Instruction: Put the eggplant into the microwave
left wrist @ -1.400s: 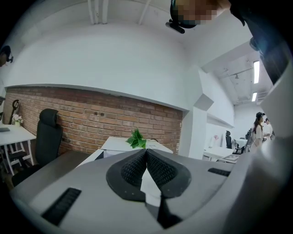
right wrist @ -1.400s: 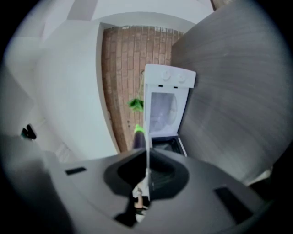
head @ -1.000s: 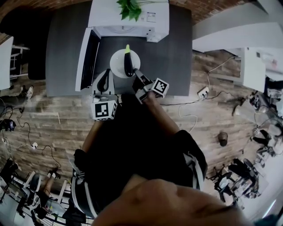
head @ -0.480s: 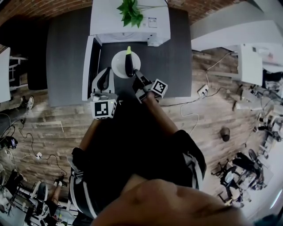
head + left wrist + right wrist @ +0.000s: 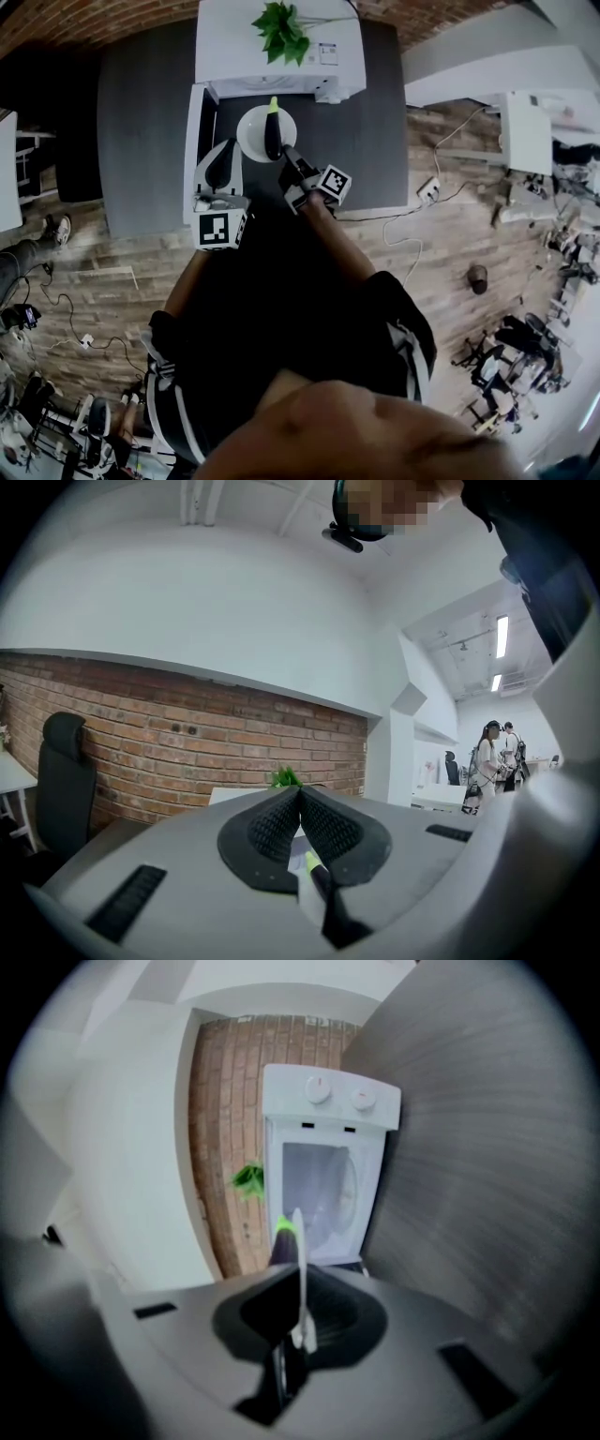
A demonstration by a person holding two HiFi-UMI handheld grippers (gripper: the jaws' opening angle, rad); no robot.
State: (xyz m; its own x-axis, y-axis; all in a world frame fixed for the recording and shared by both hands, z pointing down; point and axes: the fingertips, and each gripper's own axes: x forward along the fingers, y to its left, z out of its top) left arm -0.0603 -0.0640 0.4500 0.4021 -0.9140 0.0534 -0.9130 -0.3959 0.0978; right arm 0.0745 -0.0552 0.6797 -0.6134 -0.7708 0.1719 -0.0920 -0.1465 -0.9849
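A dark purple eggplant [image 5: 273, 134] with a green stem lies on a white plate [image 5: 253, 141], just in front of the white microwave [image 5: 277, 47], whose door [image 5: 194, 141] stands open to the left. My right gripper [image 5: 287, 161] is shut on the plate's near rim. In the right gripper view the plate [image 5: 298, 1260] runs edge-on between the jaws of the right gripper [image 5: 296, 1297], with the eggplant [image 5: 282, 1241] on it and the open microwave [image 5: 323, 1185] beyond. My left gripper [image 5: 226, 150] is left of the plate, shut and holding nothing. The left gripper [image 5: 300, 799] has the eggplant [image 5: 321, 881] beyond its jaws.
The microwave stands on a dark grey table [image 5: 366, 122] with a green plant [image 5: 281, 23] on top. A brick wall is behind it. A black chair [image 5: 61, 780] is to the left. A cable and socket [image 5: 431, 192] lie on the wooden floor at the right.
The plate with the eggplant, held by my right gripper, has come slightly nearer to the microwave's opening. The left gripper has kept its place beside it.
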